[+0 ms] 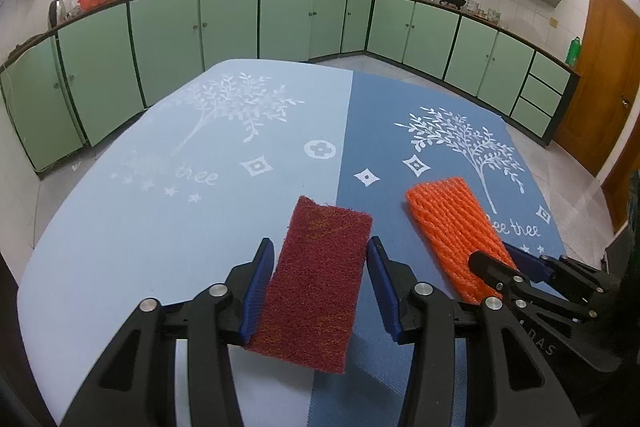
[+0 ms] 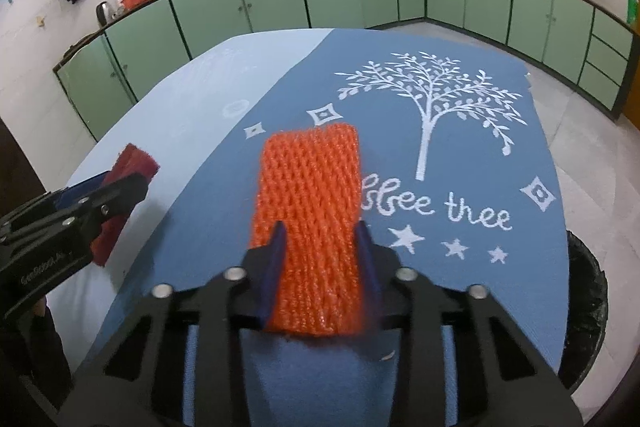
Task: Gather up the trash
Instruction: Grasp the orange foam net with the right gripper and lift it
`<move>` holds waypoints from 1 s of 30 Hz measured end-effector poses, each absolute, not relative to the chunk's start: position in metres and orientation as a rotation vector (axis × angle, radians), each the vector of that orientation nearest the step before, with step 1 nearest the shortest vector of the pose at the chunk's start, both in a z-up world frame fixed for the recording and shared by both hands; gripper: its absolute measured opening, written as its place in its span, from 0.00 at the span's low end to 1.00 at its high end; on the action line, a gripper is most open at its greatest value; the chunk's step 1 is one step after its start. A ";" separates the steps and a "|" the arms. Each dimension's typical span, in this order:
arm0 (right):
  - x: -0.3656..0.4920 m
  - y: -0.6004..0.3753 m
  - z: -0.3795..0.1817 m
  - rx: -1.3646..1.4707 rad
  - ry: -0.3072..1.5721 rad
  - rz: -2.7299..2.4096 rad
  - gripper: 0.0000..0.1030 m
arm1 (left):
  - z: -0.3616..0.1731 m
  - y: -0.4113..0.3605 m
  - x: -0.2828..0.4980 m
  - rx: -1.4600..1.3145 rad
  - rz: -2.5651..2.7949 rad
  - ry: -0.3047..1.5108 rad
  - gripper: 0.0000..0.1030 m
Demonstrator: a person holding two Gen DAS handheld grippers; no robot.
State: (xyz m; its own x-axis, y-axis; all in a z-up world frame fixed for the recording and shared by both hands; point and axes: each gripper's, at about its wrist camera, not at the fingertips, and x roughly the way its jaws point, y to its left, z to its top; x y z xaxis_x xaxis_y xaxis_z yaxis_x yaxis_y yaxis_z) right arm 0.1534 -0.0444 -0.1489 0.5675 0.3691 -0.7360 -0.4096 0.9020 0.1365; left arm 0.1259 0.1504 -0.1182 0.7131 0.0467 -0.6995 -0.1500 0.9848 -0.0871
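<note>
At lower centre of each view, both grippers are clenched: the left gripper (image 1: 320, 259) on a stiff-looking red scouring pad (image 1: 316, 275), the right gripper (image 2: 320, 239) on a light, squashy orange foam net (image 2: 310, 219), both gripped across the near end.

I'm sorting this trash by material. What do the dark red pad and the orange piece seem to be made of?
The dark red pad looks like a coarse synthetic fibre scouring pad: matte, fuzzy, scratchy surface with frayed edges. The orange piece looks like foam or plastic netting, perhaps a fruit sleeve: a slightly glossy open mesh of braided strands. Neither can be confirmed by sight alone.
</note>
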 end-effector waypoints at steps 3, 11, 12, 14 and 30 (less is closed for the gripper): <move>0.151 -0.043 -0.147 -0.061 0.844 0.467 0.14 | -0.117 0.150 0.126 -0.141 0.110 0.767 0.46; 0.147 -0.046 -0.139 -0.046 0.814 0.479 0.12 | -0.108 0.148 0.121 -0.137 0.108 0.749 0.46; 0.147 -0.047 -0.138 -0.046 0.812 0.479 0.12 | -0.107 0.147 0.120 -0.136 0.107 0.747 0.46; 0.144 -0.049 -0.134 -0.044 0.802 0.479 0.12 | -0.104 0.145 0.118 -0.135 0.103 0.740 0.46; 0.123 -0.098 -0.088 0.018 0.706 0.437 0.12 | -0.071 0.107 0.108 -0.100 0.034 0.688 0.46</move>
State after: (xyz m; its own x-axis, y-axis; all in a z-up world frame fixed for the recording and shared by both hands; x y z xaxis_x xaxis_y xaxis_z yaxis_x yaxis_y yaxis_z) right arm 0.1226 -0.0984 -0.0877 0.6749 0.3944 -0.6237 -0.3825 0.9097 0.1614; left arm 0.1078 0.1075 -0.0708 0.7719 -0.0017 -0.6357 -0.0647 0.9946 -0.0812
